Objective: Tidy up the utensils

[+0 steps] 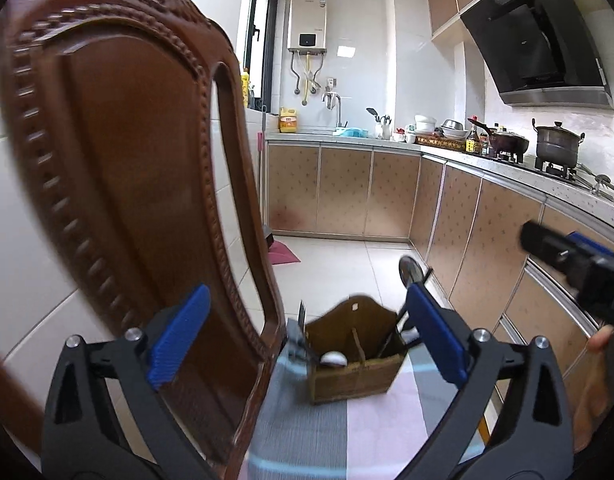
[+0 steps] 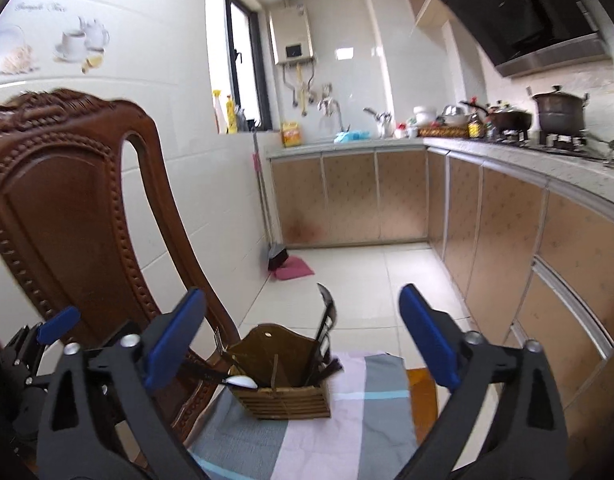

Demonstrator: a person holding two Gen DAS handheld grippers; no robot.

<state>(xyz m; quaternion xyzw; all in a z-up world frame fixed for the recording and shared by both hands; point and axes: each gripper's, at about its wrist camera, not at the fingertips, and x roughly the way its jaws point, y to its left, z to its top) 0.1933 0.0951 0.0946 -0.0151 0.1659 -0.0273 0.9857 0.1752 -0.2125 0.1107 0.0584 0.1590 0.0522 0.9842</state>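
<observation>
A wooden utensil holder [image 1: 353, 370] with a divider stands on a checked cloth [image 1: 371, 432]. It holds a white spoon [image 1: 333, 358], a fork [image 1: 301, 316] and a dark round-headed tool [image 1: 411, 270]. My left gripper [image 1: 307, 340] is open and empty, raised short of the holder. In the right wrist view the holder [image 2: 285, 378] holds the white spoon [image 2: 241, 381] and a black slotted utensil [image 2: 327, 320]. My right gripper [image 2: 303, 344] is open and empty, also short of the holder. The right gripper's body [image 1: 575, 264] shows in the left wrist view.
A carved wooden chair back [image 1: 119, 168] stands close on the left, beside the holder. Kitchen cabinets [image 1: 487, 232] and a counter with pots [image 1: 557, 146] run along the right. A broom and pink dustpan [image 2: 287, 268] lie on the tiled floor.
</observation>
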